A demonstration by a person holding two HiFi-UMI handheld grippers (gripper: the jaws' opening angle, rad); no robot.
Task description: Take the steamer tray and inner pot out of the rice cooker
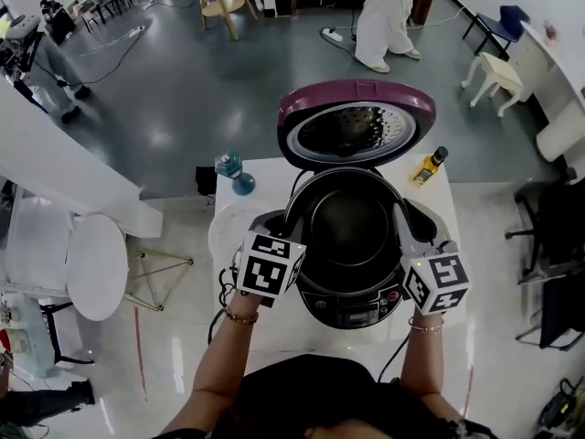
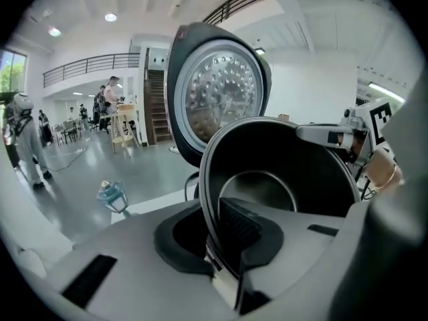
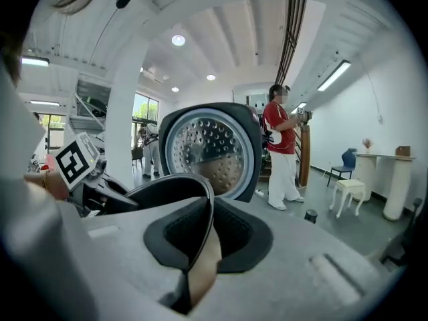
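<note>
Head view: the left tongs (image 1: 289,233) and right tongs (image 1: 413,242) pinch opposite sides of the inner pot (image 1: 350,222), which sits in the open rice cooker (image 1: 352,307). Left gripper view: these tongs are clenched on the pot's thin rim (image 2: 212,243). Right gripper view: the same. If one hand lifts faster, the pot could tilt, slip out and bang down.
</note>
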